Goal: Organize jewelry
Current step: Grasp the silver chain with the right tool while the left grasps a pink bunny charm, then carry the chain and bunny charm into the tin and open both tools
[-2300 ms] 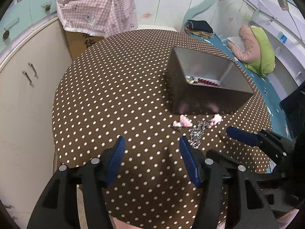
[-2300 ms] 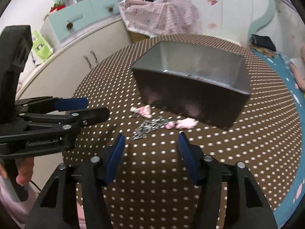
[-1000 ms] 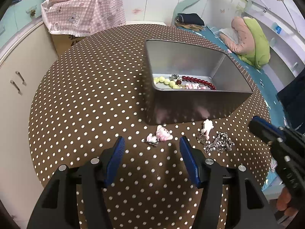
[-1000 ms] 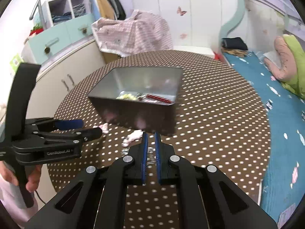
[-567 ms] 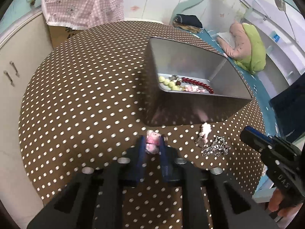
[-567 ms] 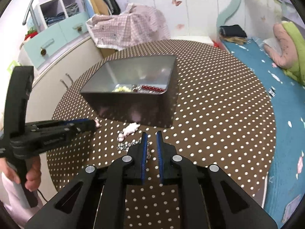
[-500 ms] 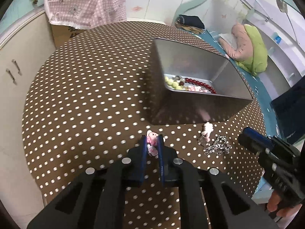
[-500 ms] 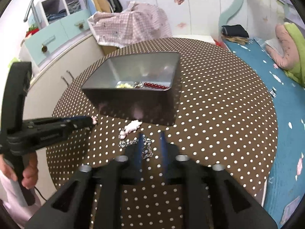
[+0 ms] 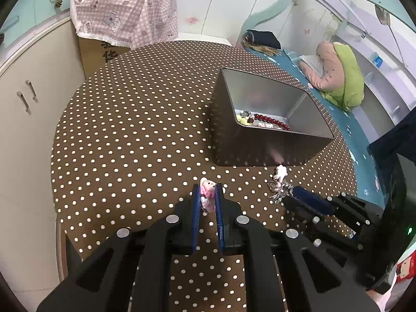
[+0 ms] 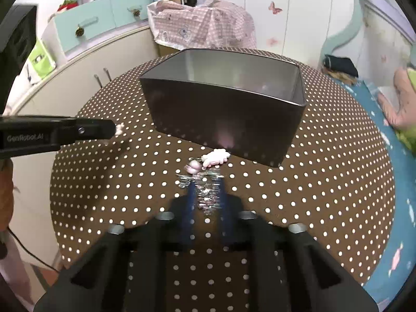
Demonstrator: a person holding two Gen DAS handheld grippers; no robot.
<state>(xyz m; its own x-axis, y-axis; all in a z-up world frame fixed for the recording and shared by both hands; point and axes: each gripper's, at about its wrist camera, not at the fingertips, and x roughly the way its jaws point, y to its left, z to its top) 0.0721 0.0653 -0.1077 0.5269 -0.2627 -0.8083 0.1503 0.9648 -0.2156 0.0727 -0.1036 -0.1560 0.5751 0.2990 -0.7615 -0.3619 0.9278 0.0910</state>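
My left gripper is shut on a pink and white charm, held just above the dotted table; it also shows at the left of the right wrist view. My right gripper stands around a silver chain, jaws a little apart; the view is blurred, so contact is unclear. A white charm lies at the chain's far end, next to the tin. The grey metal tin holds red beads and yellow-green beads.
The round table with a brown dotted cloth ends close behind both grippers. A cream cabinet stands at the left. A box under a pink checked cloth stands behind the table. A bed with blue bedding lies to the right.
My left gripper closed on the pink charm and lifted it slightly. My right gripper, shut before, opened a little and dropped down around the silver chain.
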